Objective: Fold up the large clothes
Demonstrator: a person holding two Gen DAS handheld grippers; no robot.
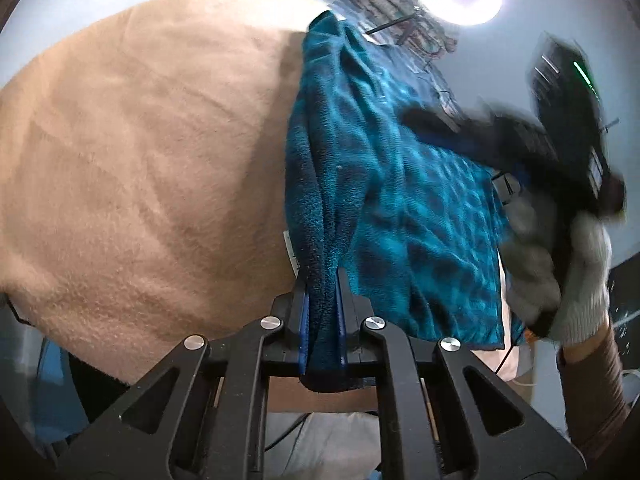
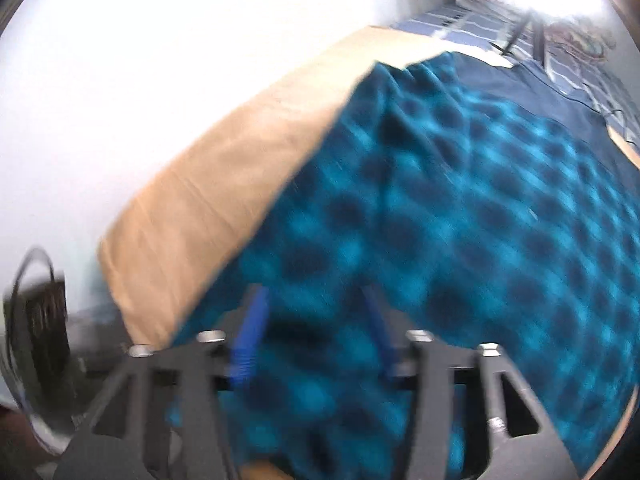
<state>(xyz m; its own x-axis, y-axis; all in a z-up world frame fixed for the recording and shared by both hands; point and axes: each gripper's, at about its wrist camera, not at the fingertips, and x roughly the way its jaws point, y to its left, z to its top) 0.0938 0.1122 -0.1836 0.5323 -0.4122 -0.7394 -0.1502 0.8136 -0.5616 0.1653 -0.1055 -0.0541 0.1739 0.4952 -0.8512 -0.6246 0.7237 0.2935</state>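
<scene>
Garment: teal fleece piece (image 1: 400,184) with a dark dotted pattern, draped over the tan-covered surface (image 1: 140,160); whether that is a bed or a table, you cannot tell from these views.
Left hand-held gripper (image 1: 322,304): clenched on a bunched, rolled edge of the fleece, fabric pinched between the blue pads (image 1: 305,320); you hold it there, by my judgement, to keep one end anchored and taut.
Right hand-held gripper (image 2: 316,320): jaws parted, blue pads (image 2: 252,332) spread over the fleece; blur prevents confirming any fabric between them.
Right hand (image 1: 580,280): gloved, well to the far side of the fleece, heavily blurred.
Step in hand: likely gathering opposite edges for a fold.
Risk: thick pile may slip from a shallow pinch.
</scene>
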